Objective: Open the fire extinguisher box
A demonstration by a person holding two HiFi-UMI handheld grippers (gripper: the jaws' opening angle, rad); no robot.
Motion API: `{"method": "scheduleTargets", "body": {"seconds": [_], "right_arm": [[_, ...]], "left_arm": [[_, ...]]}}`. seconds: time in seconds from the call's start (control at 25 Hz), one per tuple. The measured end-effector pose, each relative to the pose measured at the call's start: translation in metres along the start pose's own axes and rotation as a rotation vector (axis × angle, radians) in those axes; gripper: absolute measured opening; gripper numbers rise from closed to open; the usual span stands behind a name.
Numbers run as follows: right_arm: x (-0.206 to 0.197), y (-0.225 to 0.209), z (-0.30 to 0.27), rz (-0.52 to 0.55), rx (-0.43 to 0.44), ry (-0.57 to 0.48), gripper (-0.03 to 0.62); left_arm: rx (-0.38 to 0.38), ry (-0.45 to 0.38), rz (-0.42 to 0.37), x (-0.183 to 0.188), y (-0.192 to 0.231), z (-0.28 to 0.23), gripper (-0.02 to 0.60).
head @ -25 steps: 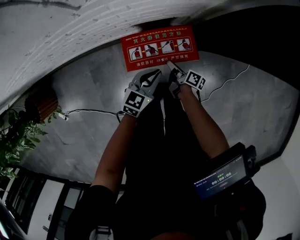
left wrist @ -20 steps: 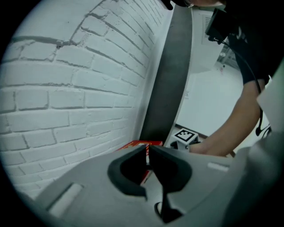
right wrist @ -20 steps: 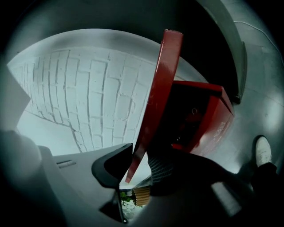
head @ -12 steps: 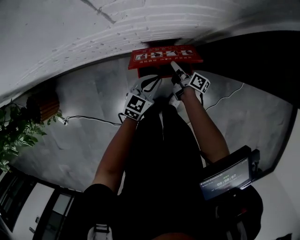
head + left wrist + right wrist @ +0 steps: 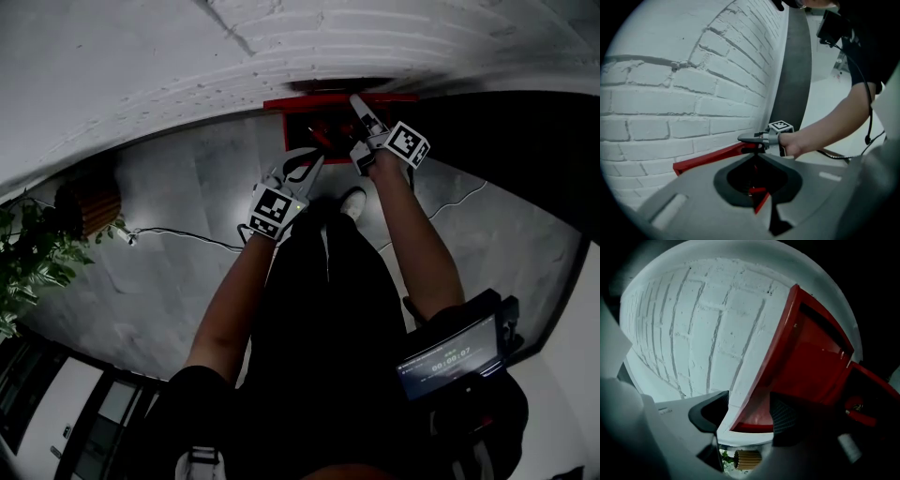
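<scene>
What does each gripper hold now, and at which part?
Nothing. The right gripper has just been opening; the lid edge stands between its fingers, ungripped. The left gripper is shut, empty.

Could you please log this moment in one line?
box lid raised | right tongs just opening, its edge between them | left tongs shut

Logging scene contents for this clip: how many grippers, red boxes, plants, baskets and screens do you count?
Grippers: 2 (left gripper; right gripper, jaws just opened, raised lid between them)
Red fire extinguisher box: 1
Green leafy plant: 1
Brown wicker basket: 1
Lit timer screen: 1
Total: 6
</scene>
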State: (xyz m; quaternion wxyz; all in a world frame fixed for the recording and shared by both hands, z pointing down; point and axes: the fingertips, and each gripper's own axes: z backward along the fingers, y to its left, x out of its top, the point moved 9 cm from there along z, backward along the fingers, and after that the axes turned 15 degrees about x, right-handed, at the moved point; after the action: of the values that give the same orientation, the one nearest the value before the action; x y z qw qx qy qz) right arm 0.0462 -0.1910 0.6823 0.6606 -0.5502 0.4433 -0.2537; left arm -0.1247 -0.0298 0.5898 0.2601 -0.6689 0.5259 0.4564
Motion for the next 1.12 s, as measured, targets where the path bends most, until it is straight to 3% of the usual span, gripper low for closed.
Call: {"method": "scheduleTargets", "body": {"seconds": [0.12,0.4,0.52,0.68,0.84,1.0,1.12], "right_arm": [[0.003,-0.004,0.002,0.012,-0.005,-0.006,0.304],[-0.001,-0.011,-0.004,-0.015,0.009,0.006,0.305],[-0.003,0.008,-0.001,-0.022,0.033,0.032,0.304],[0.004,0.050,0.009,0.141,0.145,0.137,0.257],[0.008,0.101,0.029,0.352,0.215,0.242,0.119],[0.001,0.162,0.057,0.558,0.280,0.332,0.044],[-0.005,0.207,0.081,0.710,0.322,0.389,0.015]], "left_arm": [[0.004,-0.001,0.005,-0.001,-0.001,-0.002,0.017],[0.022,-0.004,0.011,-0.001,0.008,-0.010,0.017],[0.027,-0.022,0.033,0.008,0.009,-0.006,0.017],[0.026,-0.061,0.058,0.019,-0.001,0.007,0.017],[0.009,-0.114,0.068,0.037,-0.016,0.022,0.016],[-0.030,-0.169,-0.008,0.065,-0.042,0.055,0.009],[-0.031,-0.215,0.003,0.086,-0.052,0.075,0.003]]}}
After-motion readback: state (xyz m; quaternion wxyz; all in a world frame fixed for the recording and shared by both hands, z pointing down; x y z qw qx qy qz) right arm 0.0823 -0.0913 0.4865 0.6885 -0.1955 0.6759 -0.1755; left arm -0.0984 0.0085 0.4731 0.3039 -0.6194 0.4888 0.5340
